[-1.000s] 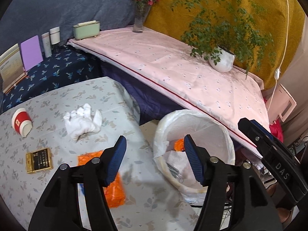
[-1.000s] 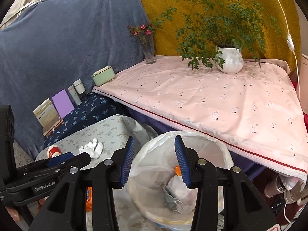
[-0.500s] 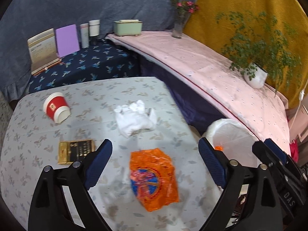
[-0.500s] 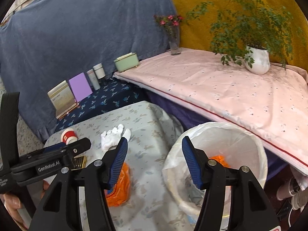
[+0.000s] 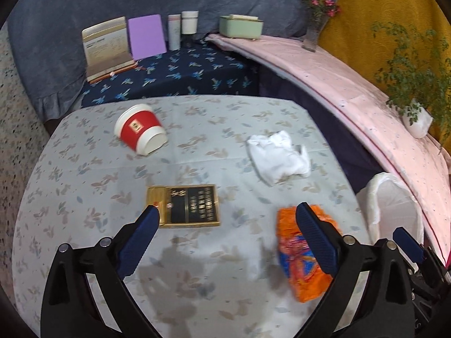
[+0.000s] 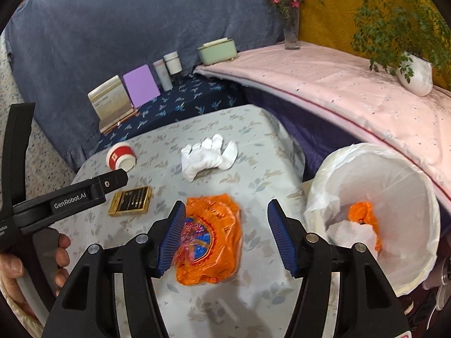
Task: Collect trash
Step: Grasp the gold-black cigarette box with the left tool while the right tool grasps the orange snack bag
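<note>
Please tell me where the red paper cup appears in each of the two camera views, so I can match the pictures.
Left wrist view: the red cup lies on its side in the upper left, on the far part of the table.
Right wrist view: the cup is at middle left, near the table's far corner.
Shared landmark: the gold and black box lies nearer the camera than the cup in both.

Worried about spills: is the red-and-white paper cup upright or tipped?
Tipped: the red-and-white paper cup lies on its side on the floral tablecloth. Contents cannot be told.
</note>
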### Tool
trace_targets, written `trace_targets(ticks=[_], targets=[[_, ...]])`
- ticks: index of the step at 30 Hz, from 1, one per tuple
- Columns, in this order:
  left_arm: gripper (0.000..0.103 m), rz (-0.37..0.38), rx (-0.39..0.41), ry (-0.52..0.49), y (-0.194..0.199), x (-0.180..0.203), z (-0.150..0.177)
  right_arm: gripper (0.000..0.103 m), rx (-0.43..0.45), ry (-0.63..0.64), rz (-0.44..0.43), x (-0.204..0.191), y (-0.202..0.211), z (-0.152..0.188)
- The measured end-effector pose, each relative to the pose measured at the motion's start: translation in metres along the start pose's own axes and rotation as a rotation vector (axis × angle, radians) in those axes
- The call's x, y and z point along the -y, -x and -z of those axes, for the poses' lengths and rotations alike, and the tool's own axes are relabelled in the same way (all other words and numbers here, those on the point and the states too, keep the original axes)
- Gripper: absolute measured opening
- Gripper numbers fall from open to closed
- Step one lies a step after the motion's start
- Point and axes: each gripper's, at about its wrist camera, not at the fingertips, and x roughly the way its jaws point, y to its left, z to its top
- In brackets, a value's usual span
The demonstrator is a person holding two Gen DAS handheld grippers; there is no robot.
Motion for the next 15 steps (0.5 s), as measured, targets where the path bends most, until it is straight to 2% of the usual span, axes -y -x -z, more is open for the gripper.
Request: trace_targets(ticks=[9, 15], targets=[[0.094, -0.061, -0.068, 0.035, -0.03, -0.039, 0.007, 0.059, -0.091, 0.007, 0.003, -0.014, -0.041, 0.018], [0.094, -0.064, -0.125, 0.022, -0.054, -0.041, 0.01, 0.059, -0.136, 0.007, 0.009, -0.017, -0.065, 0.025]])
